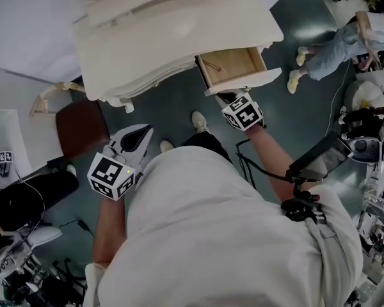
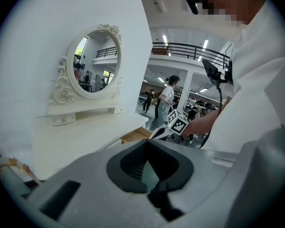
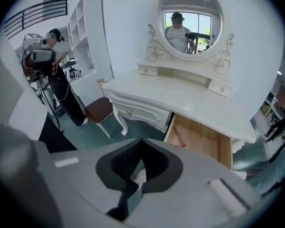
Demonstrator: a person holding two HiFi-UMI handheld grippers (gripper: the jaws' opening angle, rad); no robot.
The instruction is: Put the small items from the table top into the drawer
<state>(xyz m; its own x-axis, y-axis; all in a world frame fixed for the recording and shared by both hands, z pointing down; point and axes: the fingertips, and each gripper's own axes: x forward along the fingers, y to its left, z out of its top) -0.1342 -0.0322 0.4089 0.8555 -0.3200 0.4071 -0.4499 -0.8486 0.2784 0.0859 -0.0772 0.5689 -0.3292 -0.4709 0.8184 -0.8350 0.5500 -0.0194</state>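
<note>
The left claw [image 1: 147, 132] and the right claw [image 1: 223, 96] are both clenched and hold nothing. The right claw is near the open drawer [image 1: 233, 66].

One open drawer [image 3: 205, 144], one mirror [image 3: 190, 18], one stool [image 3: 99, 109] (perhaps one thin stick [image 3: 179, 137]).

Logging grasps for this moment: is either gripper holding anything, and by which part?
Nothing is held. The left gripper and the right gripper both show jaws shut tip to tip, nothing between them.

Head view steeply down — gripper views face dresser [image 1: 173, 31]; all share drawer [image 1: 233, 66]
</note>
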